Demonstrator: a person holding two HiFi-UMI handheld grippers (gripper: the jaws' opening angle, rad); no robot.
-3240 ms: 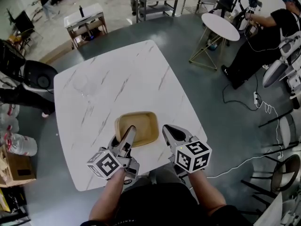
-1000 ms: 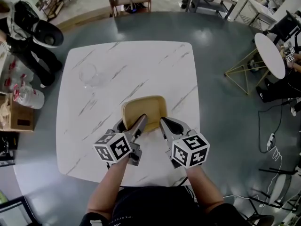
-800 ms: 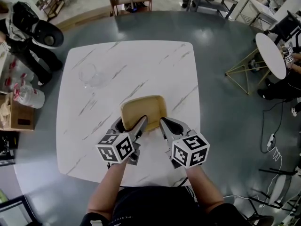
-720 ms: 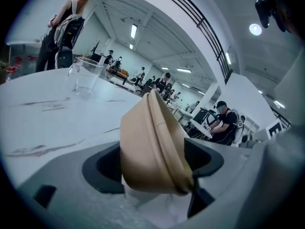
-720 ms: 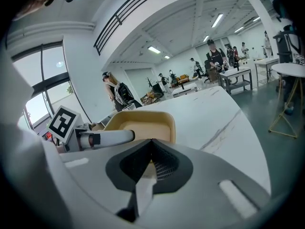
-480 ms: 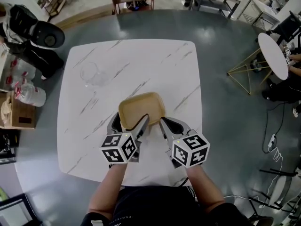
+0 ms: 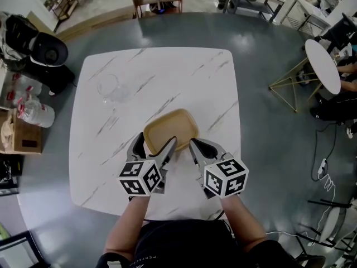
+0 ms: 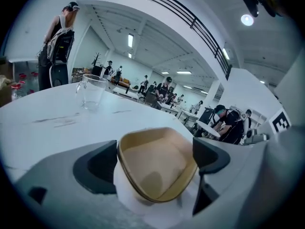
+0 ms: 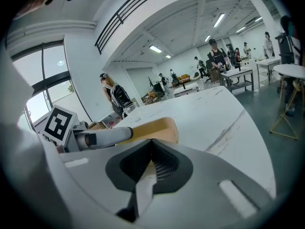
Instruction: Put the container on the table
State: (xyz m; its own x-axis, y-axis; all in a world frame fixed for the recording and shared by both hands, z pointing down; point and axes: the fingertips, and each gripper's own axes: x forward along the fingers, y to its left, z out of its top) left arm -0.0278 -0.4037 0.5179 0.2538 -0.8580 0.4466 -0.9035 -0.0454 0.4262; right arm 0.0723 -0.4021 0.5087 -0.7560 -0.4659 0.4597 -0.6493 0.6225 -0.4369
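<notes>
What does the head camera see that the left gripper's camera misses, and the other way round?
Only the head view shows the person's forearms, the grey floor and a cardboard box beside the table. Only the left gripper view shows the ceiling lights overhead. Both show the tan container on that white table, the clear cup, and the left gripper, jaws opening with the container's corner between them.

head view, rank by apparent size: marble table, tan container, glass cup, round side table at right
1. marble table
2. tan container and round side table: these look about alike. The side table is farther from the camera, so I'm not ranking the two.
3. glass cup
</notes>
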